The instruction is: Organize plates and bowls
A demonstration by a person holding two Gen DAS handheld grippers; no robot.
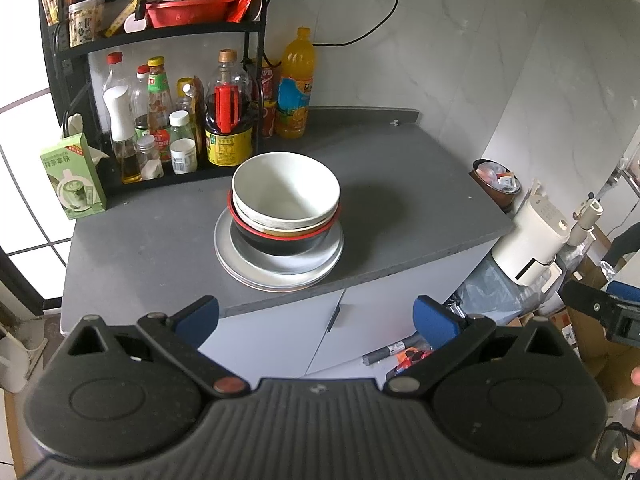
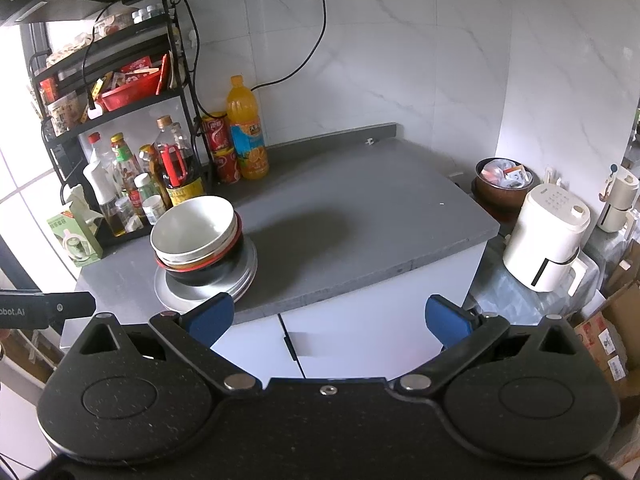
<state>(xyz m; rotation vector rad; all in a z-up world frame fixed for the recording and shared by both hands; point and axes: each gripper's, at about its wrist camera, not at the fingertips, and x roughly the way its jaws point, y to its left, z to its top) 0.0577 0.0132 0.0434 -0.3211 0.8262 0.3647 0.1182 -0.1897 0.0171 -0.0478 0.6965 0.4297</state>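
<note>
White ceramic bowl point(image 1: 285, 187) sits on top, nested in a beige bowl point(image 1: 280, 227), which sits in a black bowl with a red rim point(image 1: 280, 242). The white one is empty inside. Whole nest rests on a stack of round grey metal plates point(image 1: 280, 270), near the front edge of the grey tabletop point(image 1: 400, 208), left of centre from my right wrist view.

My left gripper point(image 1: 316, 322) has its blue pads spread apart, holding nothing, short of the tabletop edge in front of the stack. My right gripper point(image 2: 328, 318) is likewise spread wide and empty, in front of the white cabinet doors point(image 2: 360, 340), stack off to its left.

Behind the stack: black wire rack point(image 1: 160, 40) with sauce and oil bottles on the lower level, a red plastic basket point(image 1: 188, 12) stuffed with packets above. Orange juice bottle point(image 1: 295, 84) and red cans beside the rack. Green carton point(image 1: 74, 178) at the tabletop's left edge. Off the right end, a brown bowl point(image 2: 502, 186) filled with small packets, and a white air fryer point(image 2: 546, 236).
</note>
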